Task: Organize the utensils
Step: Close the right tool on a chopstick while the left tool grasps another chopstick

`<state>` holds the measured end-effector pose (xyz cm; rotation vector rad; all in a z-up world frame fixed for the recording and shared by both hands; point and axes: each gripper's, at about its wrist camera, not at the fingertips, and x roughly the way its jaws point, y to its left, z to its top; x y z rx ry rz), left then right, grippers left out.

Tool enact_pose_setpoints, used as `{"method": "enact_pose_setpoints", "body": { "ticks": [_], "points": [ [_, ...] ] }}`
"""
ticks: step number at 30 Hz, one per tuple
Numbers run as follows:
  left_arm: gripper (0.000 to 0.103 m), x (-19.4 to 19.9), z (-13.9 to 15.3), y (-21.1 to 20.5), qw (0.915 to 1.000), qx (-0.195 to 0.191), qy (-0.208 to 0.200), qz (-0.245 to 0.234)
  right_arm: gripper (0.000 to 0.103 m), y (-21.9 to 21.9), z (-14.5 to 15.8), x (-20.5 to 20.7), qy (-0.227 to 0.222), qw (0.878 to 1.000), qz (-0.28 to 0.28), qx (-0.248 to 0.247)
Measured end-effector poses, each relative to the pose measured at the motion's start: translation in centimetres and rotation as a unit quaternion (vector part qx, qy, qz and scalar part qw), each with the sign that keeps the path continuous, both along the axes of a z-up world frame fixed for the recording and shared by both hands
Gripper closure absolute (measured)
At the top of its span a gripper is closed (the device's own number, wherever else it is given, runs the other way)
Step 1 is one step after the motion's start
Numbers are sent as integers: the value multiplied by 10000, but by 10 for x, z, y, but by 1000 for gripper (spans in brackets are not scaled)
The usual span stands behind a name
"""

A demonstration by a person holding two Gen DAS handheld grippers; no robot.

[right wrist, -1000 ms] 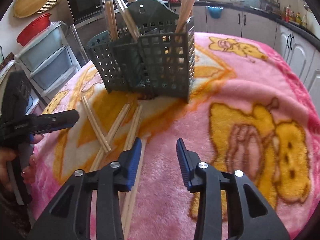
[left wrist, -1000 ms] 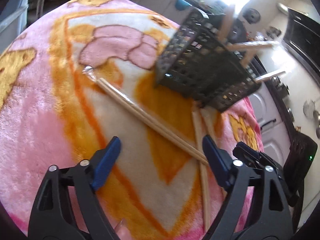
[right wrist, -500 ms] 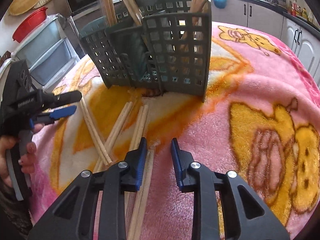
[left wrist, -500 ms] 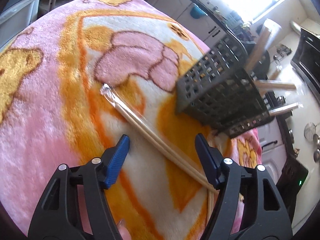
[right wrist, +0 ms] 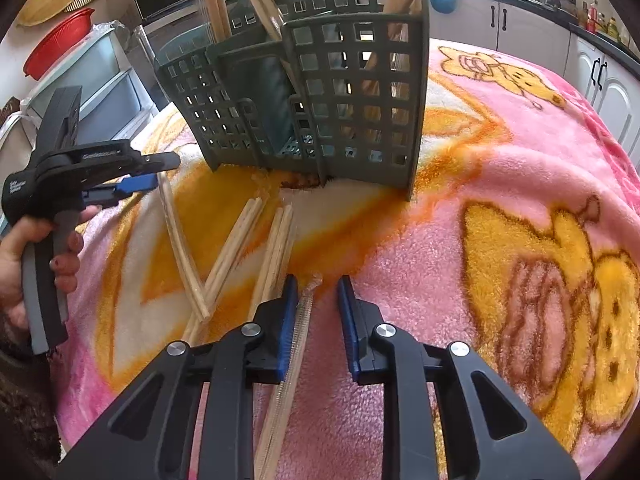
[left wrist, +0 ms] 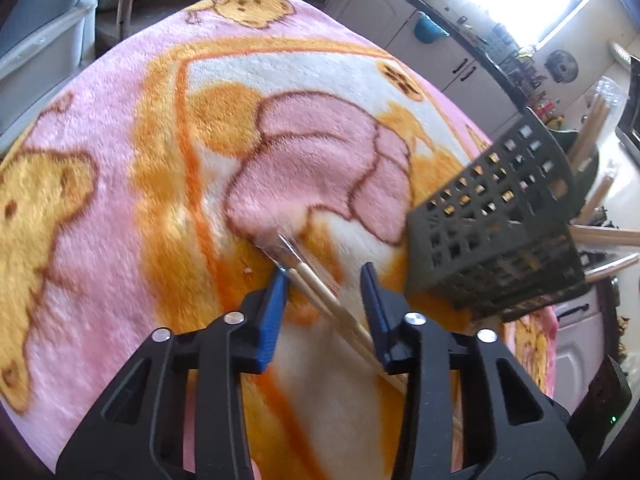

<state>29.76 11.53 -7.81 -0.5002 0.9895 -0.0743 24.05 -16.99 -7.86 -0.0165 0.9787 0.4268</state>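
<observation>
The left tool (left wrist: pixel 323 300) has been closing around a wrapped pair of chopsticks (left wrist: pixel 320 292) just in front of the holder (right wrist: pixel 320 92). Its pads do not squeeze yet. The right tool (right wrist: pixel 317 308) has been closing too, over another wrapped pair (right wrist: pixel 298 328) near the holder, one pad touching, not gripping. Best to center each pair, squeeze fully, then lift slowly so the slippery wrap does not slide.

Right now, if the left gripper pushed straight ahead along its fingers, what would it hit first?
Probably the wrapped chopsticks lying between the left gripper's closing jaws, then the pink blanket beneath. The utensil basket sits off to the right.
</observation>
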Motion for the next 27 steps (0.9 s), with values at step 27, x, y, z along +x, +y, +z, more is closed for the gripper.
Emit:
{"method": "enact_pose_setpoints", "body": {
  "ticks": [27],
  "points": [
    [98, 2, 17, 14, 9995, -15, -297, -127, 97, -30, 37, -7, -428, 9986, -99, 282]
  ]
}}
